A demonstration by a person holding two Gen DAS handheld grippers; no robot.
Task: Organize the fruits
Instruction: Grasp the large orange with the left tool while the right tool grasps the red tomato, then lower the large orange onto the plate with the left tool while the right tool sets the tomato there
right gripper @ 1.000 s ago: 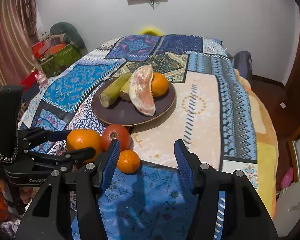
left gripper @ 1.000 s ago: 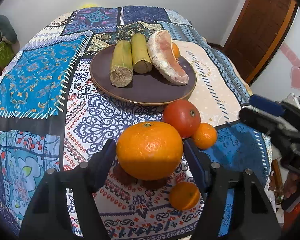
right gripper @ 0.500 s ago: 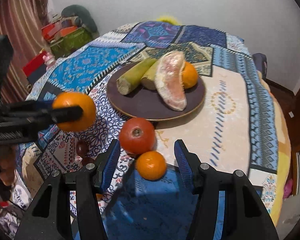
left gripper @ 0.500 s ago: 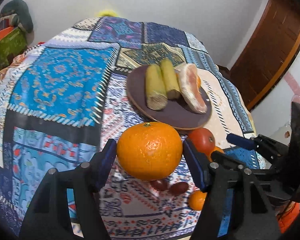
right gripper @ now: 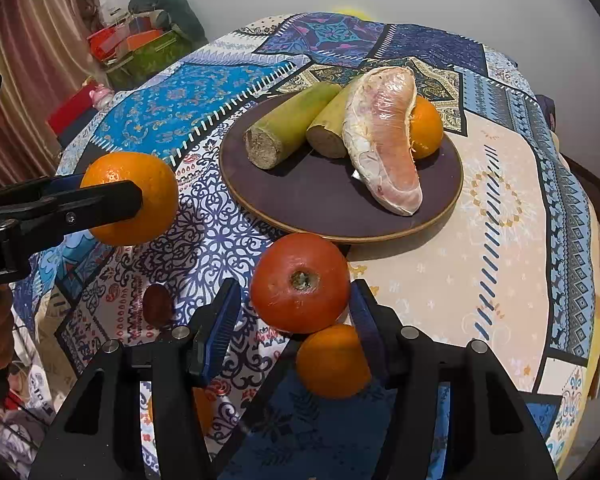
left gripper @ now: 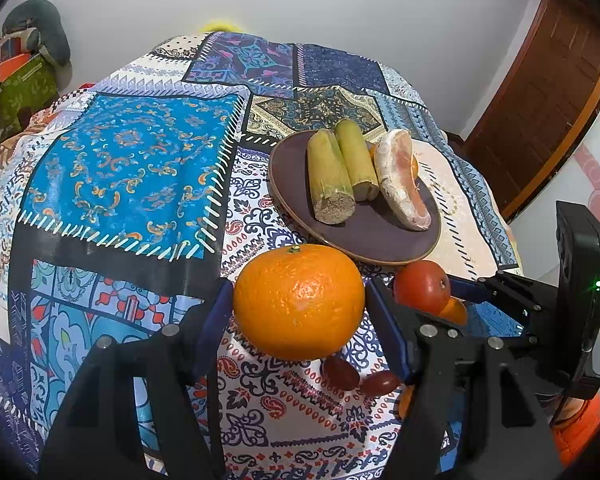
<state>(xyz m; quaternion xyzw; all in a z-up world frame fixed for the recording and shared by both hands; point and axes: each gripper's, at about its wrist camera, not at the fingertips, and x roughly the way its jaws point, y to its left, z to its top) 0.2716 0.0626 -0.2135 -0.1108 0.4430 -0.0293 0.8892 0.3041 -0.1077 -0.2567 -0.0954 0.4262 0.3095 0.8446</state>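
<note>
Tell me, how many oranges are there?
4: big orange in the left tool; orange on the plate behind the pomelo slice; small orange by the red fruit; another orange half-hidden under the right tool. More may hide.

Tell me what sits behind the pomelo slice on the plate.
An orange sits behind the pomelo slice on the plate, touching it. Only part shows; the slice covers the rest.

I see bare plate (right gripper: 312, 196) near its front rim; the tomato (right gripper: 300, 282) and small orange (right gripper: 332, 362) block my right approach.
</note>
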